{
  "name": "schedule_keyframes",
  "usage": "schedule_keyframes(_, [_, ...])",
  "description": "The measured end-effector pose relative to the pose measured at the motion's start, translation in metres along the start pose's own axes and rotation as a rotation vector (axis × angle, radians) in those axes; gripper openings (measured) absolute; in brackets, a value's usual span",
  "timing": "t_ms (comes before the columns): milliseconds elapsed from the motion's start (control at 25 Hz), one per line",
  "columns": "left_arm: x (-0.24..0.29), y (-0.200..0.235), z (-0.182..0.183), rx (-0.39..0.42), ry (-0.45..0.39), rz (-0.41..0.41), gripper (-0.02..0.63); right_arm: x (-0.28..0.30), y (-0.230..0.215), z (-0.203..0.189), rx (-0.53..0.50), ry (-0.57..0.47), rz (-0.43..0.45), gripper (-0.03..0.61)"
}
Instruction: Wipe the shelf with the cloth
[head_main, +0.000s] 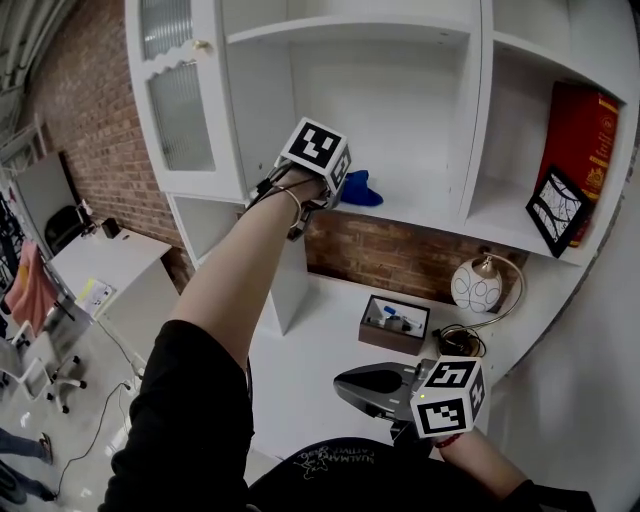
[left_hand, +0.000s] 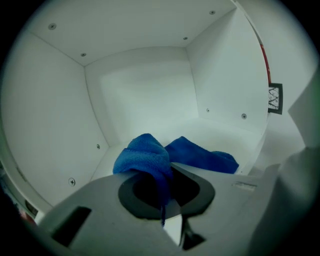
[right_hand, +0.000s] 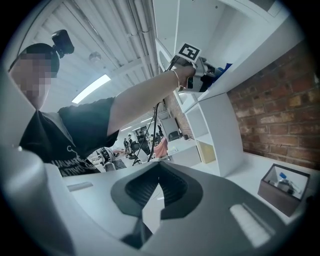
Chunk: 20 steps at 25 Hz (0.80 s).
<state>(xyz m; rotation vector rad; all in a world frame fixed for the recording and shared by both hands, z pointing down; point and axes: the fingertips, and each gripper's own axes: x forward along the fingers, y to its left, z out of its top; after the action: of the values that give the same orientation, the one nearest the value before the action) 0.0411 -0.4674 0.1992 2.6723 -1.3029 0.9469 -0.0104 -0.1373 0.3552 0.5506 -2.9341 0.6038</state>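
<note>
A blue cloth (left_hand: 150, 159) is pinched between the jaws of my left gripper (left_hand: 167, 176). Its loose end (left_hand: 207, 156) lies on the white shelf board (left_hand: 225, 132), near the compartment's right wall. In the head view my left gripper (head_main: 340, 192) reaches into the middle compartment, and the blue cloth (head_main: 364, 190) shows just past it on the shelf (head_main: 425, 212). My right gripper (head_main: 372, 381) hangs low over the desk, shut with nothing in it. The right gripper view has its jaw tips (right_hand: 159, 168) meeting, with the left gripper (right_hand: 200, 69) and the cloth (right_hand: 226, 66) high up.
The compartment to the right holds a red book (head_main: 582, 140) and a framed picture (head_main: 556, 210). On the desk below stand a round lamp (head_main: 474, 285) and a dark box (head_main: 395, 325). A glazed cabinet door (head_main: 180, 100) stands open at the left.
</note>
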Motion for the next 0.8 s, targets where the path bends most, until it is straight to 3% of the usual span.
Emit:
schedule_keyframes(240, [0.009,-0.038,0.016,0.074,0.026,-0.009,0.021,-0.012,0.0,0.006,-0.025,-0.031,-0.01,0.009])
schedule_keyframes(800, [0.02,-0.112,0.042,0.15,0.022,-0.073,0.02,-0.042,0.0,0.008,-0.014,-0.105,-0.039,0.009])
